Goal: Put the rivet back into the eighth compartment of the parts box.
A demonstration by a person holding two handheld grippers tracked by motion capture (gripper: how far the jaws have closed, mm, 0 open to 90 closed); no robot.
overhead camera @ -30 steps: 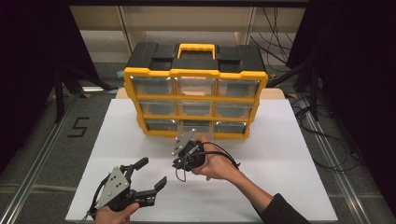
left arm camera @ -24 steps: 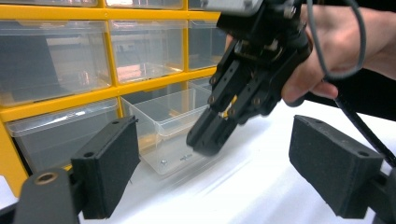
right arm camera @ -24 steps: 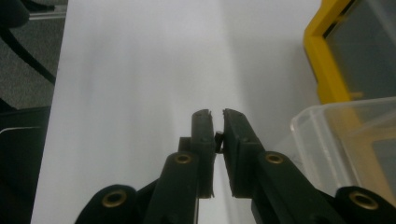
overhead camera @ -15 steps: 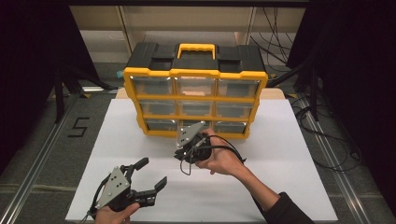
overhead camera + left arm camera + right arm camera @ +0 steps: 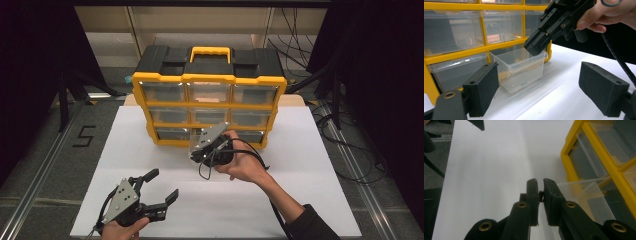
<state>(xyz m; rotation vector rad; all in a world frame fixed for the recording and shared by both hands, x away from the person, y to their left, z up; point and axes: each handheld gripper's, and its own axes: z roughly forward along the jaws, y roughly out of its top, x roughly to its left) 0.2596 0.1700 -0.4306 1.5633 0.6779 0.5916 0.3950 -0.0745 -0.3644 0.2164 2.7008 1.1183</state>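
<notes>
We see a glossy yellow-framed organiser (image 5: 209,79) with clear plastic drawers on white paper. Our right gripper (image 5: 535,47) pinches the thin rim of the pulled-out clear drawer (image 5: 520,71), a grip confirmed in its own view. Our left gripper (image 5: 159,192) is spread, matte black pads (image 5: 482,91) empty.

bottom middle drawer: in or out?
Out, partway. The clear drawer sticks forward of the yellow organizer frame onto the white table, with the right gripper shut on its front wall.

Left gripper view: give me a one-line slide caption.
Right gripper clamps the front wall of a clear drawer pulled from the yellow organizer; left jaws open.
</notes>
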